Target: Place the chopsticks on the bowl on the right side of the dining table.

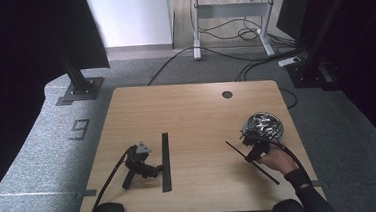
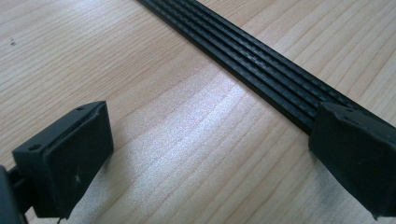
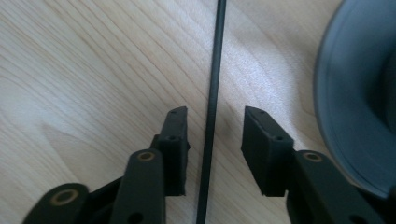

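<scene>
Rod [image 3: 212, 93] lies between the spread pads of the right gripper [image 3: 212, 123], untouched; centre it, then close squarely. Left gripper [image 2: 205, 154] rests released beside the strip [image 2: 261, 65].

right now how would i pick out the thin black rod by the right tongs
Start at the wooden table and find the grey bowl near its right edge. Just in front of the bowl, the thin black rod lies slanted, running between the open right tongs without touching either pad. Unlike the broad ribbed black strip left of centre, it is single and wire-slim.
</scene>
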`<act>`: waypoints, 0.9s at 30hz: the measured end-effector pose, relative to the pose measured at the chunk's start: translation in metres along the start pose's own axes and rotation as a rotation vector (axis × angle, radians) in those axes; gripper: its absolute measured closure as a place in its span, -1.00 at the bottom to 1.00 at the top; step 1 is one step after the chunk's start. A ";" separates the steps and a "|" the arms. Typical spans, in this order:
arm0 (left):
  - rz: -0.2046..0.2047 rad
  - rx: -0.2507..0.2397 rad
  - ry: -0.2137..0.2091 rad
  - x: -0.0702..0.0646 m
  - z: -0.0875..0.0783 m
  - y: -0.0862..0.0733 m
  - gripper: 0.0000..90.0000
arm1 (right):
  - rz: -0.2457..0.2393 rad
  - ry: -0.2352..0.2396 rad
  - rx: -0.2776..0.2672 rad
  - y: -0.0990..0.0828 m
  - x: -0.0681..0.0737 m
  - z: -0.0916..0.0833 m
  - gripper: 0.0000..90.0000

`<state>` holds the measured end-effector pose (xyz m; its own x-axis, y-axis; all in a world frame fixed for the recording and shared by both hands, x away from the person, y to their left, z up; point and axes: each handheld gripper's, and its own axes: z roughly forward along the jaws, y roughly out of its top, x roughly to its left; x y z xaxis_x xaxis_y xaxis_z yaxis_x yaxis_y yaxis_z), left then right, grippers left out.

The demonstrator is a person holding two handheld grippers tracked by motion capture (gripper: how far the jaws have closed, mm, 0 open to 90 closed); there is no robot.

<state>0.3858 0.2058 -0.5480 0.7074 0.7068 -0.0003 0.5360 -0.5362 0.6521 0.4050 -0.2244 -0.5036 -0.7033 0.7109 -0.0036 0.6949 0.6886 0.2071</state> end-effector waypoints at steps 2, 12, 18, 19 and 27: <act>0.000 0.000 0.000 0.000 0.000 0.000 -1.00 | -0.007 -0.006 0.027 0.004 0.000 0.003 0.50; -0.001 0.000 0.000 0.000 0.000 0.000 -1.00 | -0.013 0.001 0.116 0.018 -0.001 0.013 0.73; -0.001 0.000 0.000 0.000 0.000 0.000 -1.00 | -0.010 0.036 0.124 0.019 -0.003 0.013 0.88; -0.001 0.000 0.000 0.000 0.000 0.000 -1.00 | -0.009 0.042 0.121 0.019 -0.003 0.013 0.90; -0.001 0.000 0.000 0.000 0.000 0.000 -1.00 | -0.020 0.041 0.099 0.016 -0.003 0.013 0.90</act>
<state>0.3857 0.2058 -0.5480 0.7071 0.7071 -0.0007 0.5363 -0.5357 0.6522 0.4200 -0.2133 -0.5130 -0.7213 0.6918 0.0339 0.6907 0.7148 0.1096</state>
